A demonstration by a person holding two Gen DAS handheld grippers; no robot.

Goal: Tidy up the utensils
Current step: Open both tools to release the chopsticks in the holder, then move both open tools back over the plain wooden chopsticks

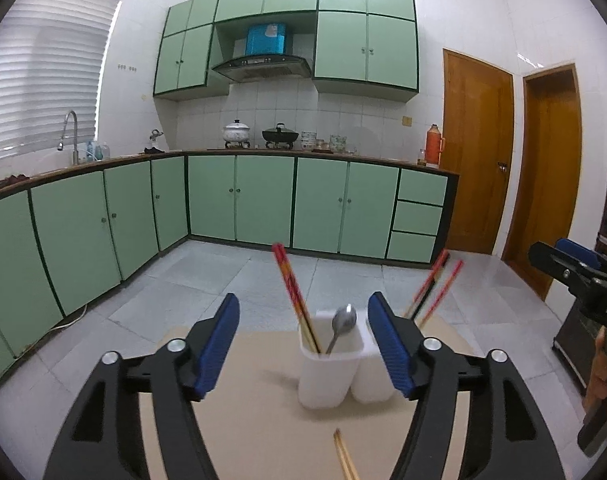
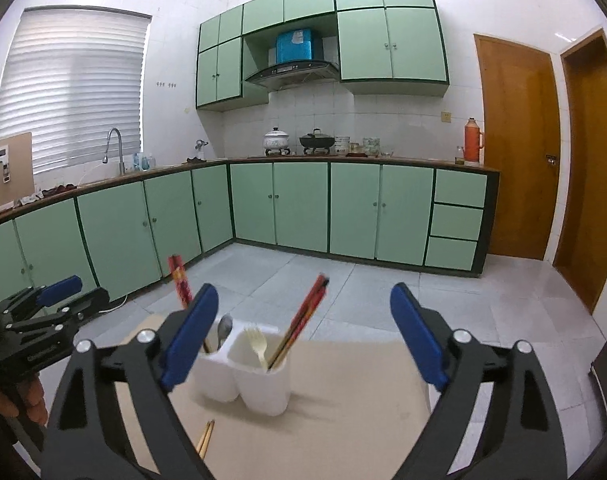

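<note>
On the beige counter (image 2: 343,400) we see the white two-cup holder (image 2: 259,380) near the far edge, holding red chopsticks (image 2: 303,316), a spoon (image 1: 343,322) and a fork (image 2: 256,345), a loose wooden pair (image 1: 345,458) at the near edge, both tongs (image 1: 303,344) (image 2: 303,344) open and empty, green cabinets (image 2: 299,206) beyond

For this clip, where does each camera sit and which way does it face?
Left wrist: sits on the left tool, looks forward across the table at the white holder and green kitchen cabinets beyond; own open blue fingers show, plus the right tool at the right edge.
Right wrist: sits on the right tool, faces the same way; own open fingers show, plus the left tool and a hand at the left edge.
Shared: holder, red chopsticks, spoon, loose wooden chopsticks, cabinets.
</note>
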